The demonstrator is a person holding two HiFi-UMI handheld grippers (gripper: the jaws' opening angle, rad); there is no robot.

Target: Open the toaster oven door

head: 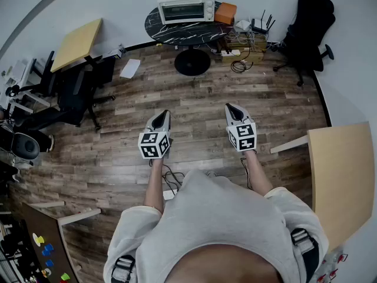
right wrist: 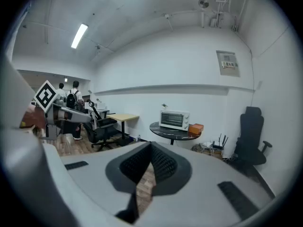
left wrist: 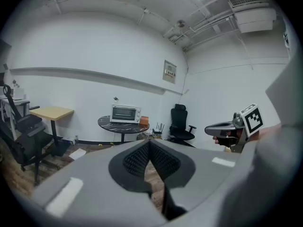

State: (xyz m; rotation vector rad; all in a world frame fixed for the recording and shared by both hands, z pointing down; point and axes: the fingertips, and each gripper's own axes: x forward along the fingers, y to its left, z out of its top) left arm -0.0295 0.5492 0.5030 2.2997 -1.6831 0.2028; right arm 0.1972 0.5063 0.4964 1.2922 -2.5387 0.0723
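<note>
Floorboards (head: 194, 105) are stretching bare in the head view, from the person to a round dark desk (head: 177, 34) by the far wall. The toaster oven (head: 185, 6) is sitting on that desk with its door shut, an orange box (head: 225, 13) just beside it. The left gripper (head: 164, 115) and right gripper (head: 230, 107) are hovering side by side over the floor, well apart from the oven. A pale desk (head: 344, 175) is jutting in at the right edge. A second pale desk (head: 76, 43) and dark chairs (head: 70, 96) are crowding the left, and a black office chair (head: 309, 22) is standing right of the round desk.

In the left gripper view the jaws are pressing together on nothing, with the oven far ahead.

In the right gripper view the jaws are likewise clenched and empty, with open floor lying between them and the oven.
</note>
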